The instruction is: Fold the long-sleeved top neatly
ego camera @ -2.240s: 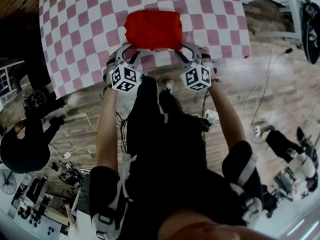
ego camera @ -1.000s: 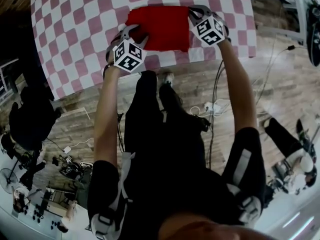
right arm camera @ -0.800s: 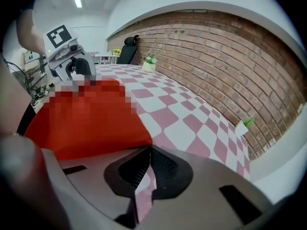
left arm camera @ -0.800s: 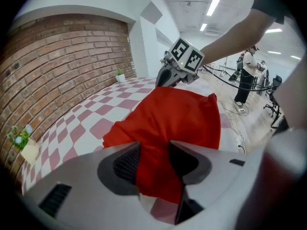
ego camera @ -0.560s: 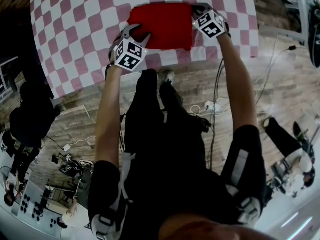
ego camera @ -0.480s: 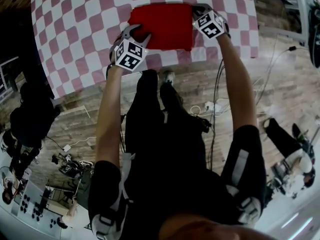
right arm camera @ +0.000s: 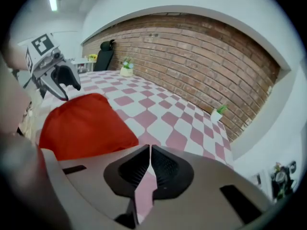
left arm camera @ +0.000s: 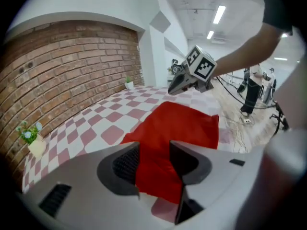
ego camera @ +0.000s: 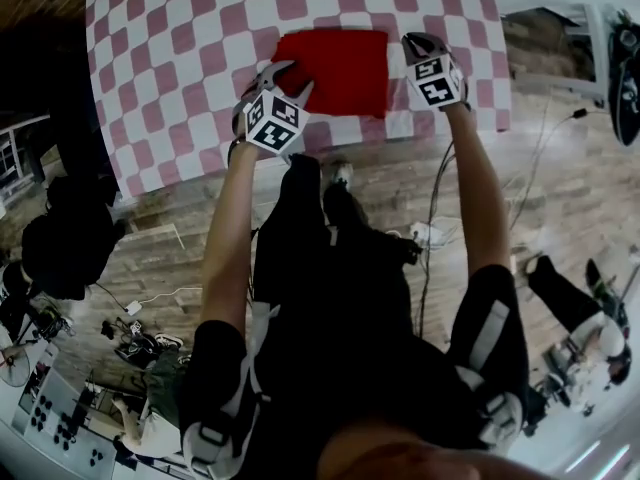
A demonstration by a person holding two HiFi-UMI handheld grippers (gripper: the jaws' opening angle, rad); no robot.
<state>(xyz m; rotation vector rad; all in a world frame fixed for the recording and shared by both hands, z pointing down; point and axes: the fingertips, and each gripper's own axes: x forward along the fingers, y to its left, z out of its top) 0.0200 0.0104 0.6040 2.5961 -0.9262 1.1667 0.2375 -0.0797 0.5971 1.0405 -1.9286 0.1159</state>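
Note:
The red long-sleeved top (ego camera: 335, 68) lies folded into a flat rectangle on the pink-and-white checked table (ego camera: 200, 58). My left gripper (ego camera: 290, 78) hovers over the top's near left corner. Its jaws stand open, with the red cloth (left arm camera: 177, 123) showing through the gap between them (left arm camera: 154, 145) and no pad pressing on it. My right gripper (ego camera: 418, 40) is just off the top's right edge, over bare checks. In the right gripper view its jaws (right arm camera: 150, 147) are shut with nothing between them, and the red top (right arm camera: 86, 123) lies to their left.
Small potted plants stand at the table's far side by the brick wall (right arm camera: 125, 67) (right arm camera: 218, 113) (left arm camera: 31, 140). The table's front edge runs just below the top (ego camera: 330, 138). Cables (ego camera: 430, 233) lie on the wooden floor, and a person in black (ego camera: 60, 248) is at the left.
My right gripper has come off the top's far right corner and now sits to the right of the cloth. My left gripper has risen slightly at the near left corner.

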